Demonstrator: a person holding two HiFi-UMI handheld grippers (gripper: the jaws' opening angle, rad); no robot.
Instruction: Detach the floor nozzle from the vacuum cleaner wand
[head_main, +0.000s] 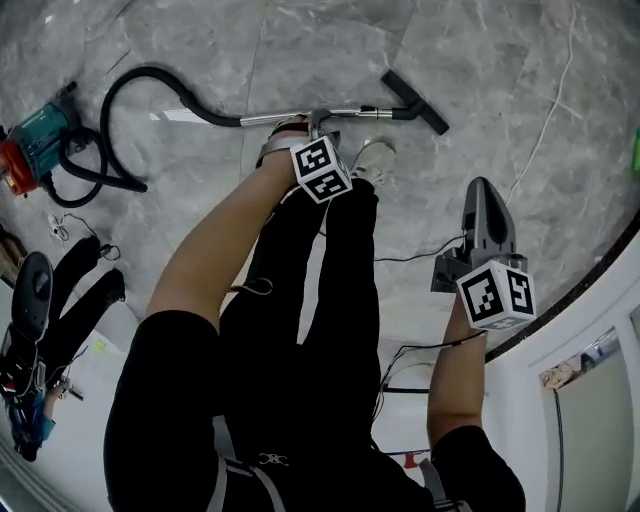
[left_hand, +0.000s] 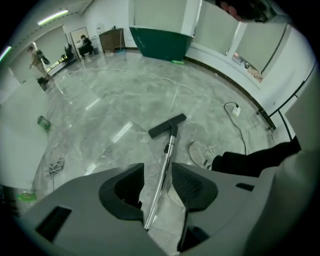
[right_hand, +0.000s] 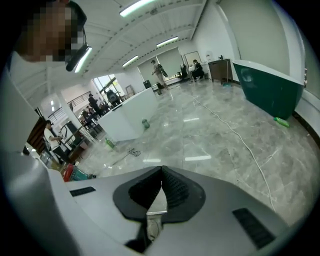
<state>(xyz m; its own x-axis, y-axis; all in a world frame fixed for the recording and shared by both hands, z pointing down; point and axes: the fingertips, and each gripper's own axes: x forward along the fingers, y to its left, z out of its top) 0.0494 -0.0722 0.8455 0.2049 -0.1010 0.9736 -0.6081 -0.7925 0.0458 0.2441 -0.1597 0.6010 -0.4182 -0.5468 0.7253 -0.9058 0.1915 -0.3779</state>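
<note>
The vacuum lies on the grey stone floor: a teal and red canister (head_main: 35, 140) at the left, a black hose, then a metal wand (head_main: 350, 114) ending in the black floor nozzle (head_main: 415, 100). My left gripper (head_main: 305, 128) hangs right over the wand's hose end, pointing steeply down. In the left gripper view its jaws stand open, with the wand (left_hand: 167, 155) running between them toward the nozzle (left_hand: 167, 126); the pads do not press on it. My right gripper (head_main: 487, 215) hovers over bare floor to the right, shut and holding nothing (right_hand: 161, 192).
The person's shoes (head_main: 372, 160) stand just below the wand. A white cable (head_main: 545, 120) and a black cable (head_main: 410, 258) trail across the floor at the right. Black straps and gear (head_main: 60, 300) lie at the left. A curved white wall base (head_main: 580, 300) borders the right side.
</note>
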